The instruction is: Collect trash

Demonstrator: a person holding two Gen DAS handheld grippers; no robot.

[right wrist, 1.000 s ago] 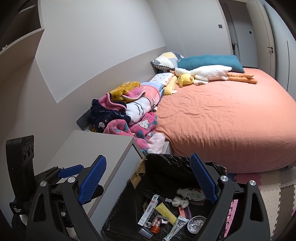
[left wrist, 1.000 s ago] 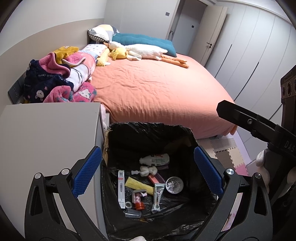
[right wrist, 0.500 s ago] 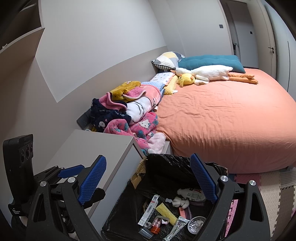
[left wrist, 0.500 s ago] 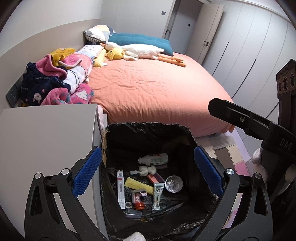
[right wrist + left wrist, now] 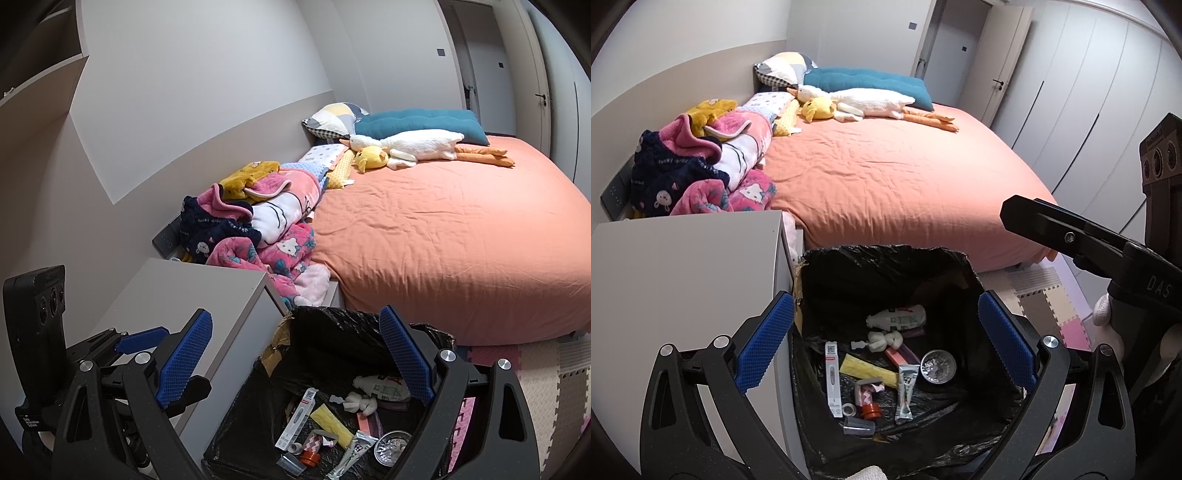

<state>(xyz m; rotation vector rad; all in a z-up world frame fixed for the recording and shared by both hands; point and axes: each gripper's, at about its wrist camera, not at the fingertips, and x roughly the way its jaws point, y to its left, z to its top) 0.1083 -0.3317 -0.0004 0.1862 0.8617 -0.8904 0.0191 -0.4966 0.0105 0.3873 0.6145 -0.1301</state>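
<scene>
Currently, both your left gripper [image 5: 886, 347] and right gripper [image 5: 295, 363] hang spread and empty above the bin [image 5: 886, 266], trash [image 5: 882, 363] lying inside it beside the nightstand [image 5: 683, 266]; deposit step looks finished, so next seek remaining litter.

the left gripper [image 5: 886, 347] hangs wide apart and empty above the black-lined bin [image 5: 886, 266] of trash beside the nightstand [image 5: 683, 266].

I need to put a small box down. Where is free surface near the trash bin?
The grey cabinet top, left of the bin and below the blanket pile, is bare. The orange bed is free in its middle; blankets and plush toys crowd its head. Both tongs are open and hold nothing.
</scene>
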